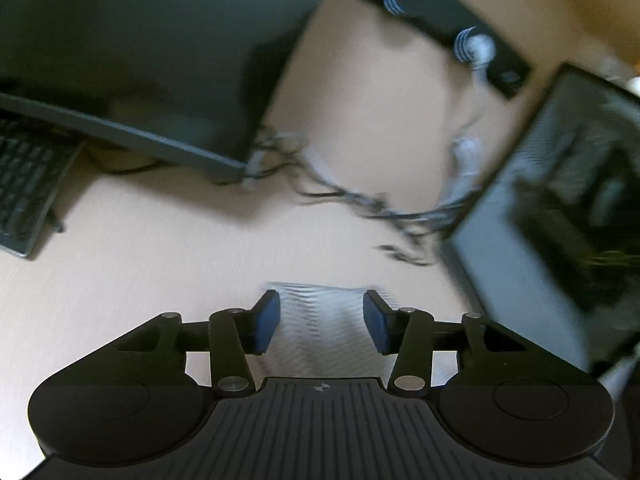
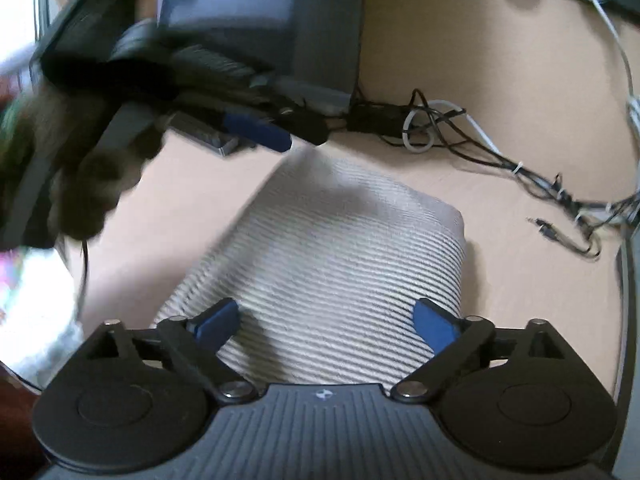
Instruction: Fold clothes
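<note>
The striped cloth (image 2: pixel 332 264) is lying on the pale wooden desk (image 2: pixel 500 80) as a compact folded bundle, with a rounded fold at its far right corner; so the folding itself is looking finished or nearly so, and the step in hand seems to be the letting go. The right gripper (image 2: pixel 326 322) is hovering over the near edge of the bundle, its jaws standing wide apart and pressing on nothing. The left gripper (image 1: pixel 320 320) is standing about half open, with the cloth (image 1: pixel 320 320) showing between its blue pads (image 1: pixel 266 322) but not pinched, as far as the blur allows. The left gripper (image 2: pixel 260 132) is also showing at the bundle's far end in the right view. A tangle of cables (image 2: pixel 440 128) is lying just beyond; next, both hands are likely needing to draw clear without dragging the fold.
</note>
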Tool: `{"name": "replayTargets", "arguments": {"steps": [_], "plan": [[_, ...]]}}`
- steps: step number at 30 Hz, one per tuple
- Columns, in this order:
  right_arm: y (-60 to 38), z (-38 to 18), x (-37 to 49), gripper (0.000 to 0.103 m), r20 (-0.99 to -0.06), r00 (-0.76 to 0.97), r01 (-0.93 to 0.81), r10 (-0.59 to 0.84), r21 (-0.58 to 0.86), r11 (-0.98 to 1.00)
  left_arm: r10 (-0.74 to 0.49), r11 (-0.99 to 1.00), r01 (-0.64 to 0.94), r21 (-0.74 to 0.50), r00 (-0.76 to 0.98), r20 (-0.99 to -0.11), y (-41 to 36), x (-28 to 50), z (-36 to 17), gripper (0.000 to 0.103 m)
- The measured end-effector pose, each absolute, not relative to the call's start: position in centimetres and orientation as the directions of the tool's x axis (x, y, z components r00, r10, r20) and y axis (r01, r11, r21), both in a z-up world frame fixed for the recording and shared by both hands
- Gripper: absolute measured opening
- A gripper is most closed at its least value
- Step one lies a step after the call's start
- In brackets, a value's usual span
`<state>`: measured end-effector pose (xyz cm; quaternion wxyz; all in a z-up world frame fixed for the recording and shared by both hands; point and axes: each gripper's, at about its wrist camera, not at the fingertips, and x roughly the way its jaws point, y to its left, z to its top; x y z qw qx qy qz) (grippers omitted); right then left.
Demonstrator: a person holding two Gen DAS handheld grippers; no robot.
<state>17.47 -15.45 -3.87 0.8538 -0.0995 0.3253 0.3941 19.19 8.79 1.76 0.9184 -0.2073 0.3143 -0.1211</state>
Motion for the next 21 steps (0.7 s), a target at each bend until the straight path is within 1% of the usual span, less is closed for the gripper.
{"name": "replayTargets", "arguments": {"steps": [1,3,5,6,7,9,11,13,15,17,19,21], "plan": [[-16.1,-3.3,18.1,0.103,-0.617,0.467,-0.723,0.633,0.146,0.675,-0.363,0.881,0.098,-0.463,0.767,-0.529,8.8,19.1,1.8,0.05],[-17.4,-2.3,20.1,0.103,-0.576,0.49,-0.654,0.654,0.253,0.713,-0.345,0.889,0.073,-0.452,0.757,-0.555,8.9,19.7,1.1,0.048],[-18.0,-2.1,22.0,0.103,-0.569,0.544,-0.566,0.617,0.294,0.77,-0.316,0.894,0.023,-0.448,0.74,-0.594,9.2,20.6,-0.1,0.047],[-18.0,-2.2,23.0,0.103,-0.58,0.576,-0.511,0.576,0.295,0.807,-0.318,0.891,0.016,-0.453,0.734,-0.6,9.1,21.2,-0.4,0.044],[-18.0,-2.4,23.8,0.103,-0.595,0.599,-0.46,0.536,0.291,0.839,-0.325,0.888,0.014,-0.46,0.728,-0.603,9.1,21.8,-0.6,0.035],[-17.7,-2.8,24.3,0.103,-0.607,0.602,-0.434,0.518,0.297,0.851,-0.337,0.88,0.011,-0.474,0.718,-0.609,8.9,23.1,-1.1,0.025],[-17.2,-3.2,24.3,0.103,-0.613,0.596,-0.437,0.518,0.293,0.85,-0.363,0.876,0.064,-0.478,0.739,-0.567,8.4,24.4,0.0,0.024],[-16.0,-4.1,23.9,0.103,-0.645,0.589,-0.469,0.487,0.218,0.856,-0.355,0.885,0.076,-0.46,0.75,-0.559,8.2,25.6,0.5,0.023],[-14.7,-5.3,23.2,0.103,-0.679,0.584,-0.5,0.445,0.132,0.856,-0.32,0.91,0.066,-0.41,0.742,-0.589,8.0,26.7,-0.2,0.023],[-14.2,-6.0,22.4,0.103,-0.679,0.595,-0.515,0.431,0.089,0.852,-0.274,0.94,0.058,-0.336,0.714,-0.644,7.7,27.6,-1.8,0.024],[-14.4,-6.3,22.3,0.103,-0.674,0.596,-0.501,0.436,0.112,0.858,-0.252,0.951,0.046,-0.304,0.682,-0.686,7.9,27.9,-3.7,0.029],[-15.2,-6.7,22.9,0.103,-0.691,0.556,-0.472,0.462,0.195,0.86,-0.259,0.944,0.028,-0.329,0.68,-0.686,8.3,27.4,-4.1,0.029]]}}
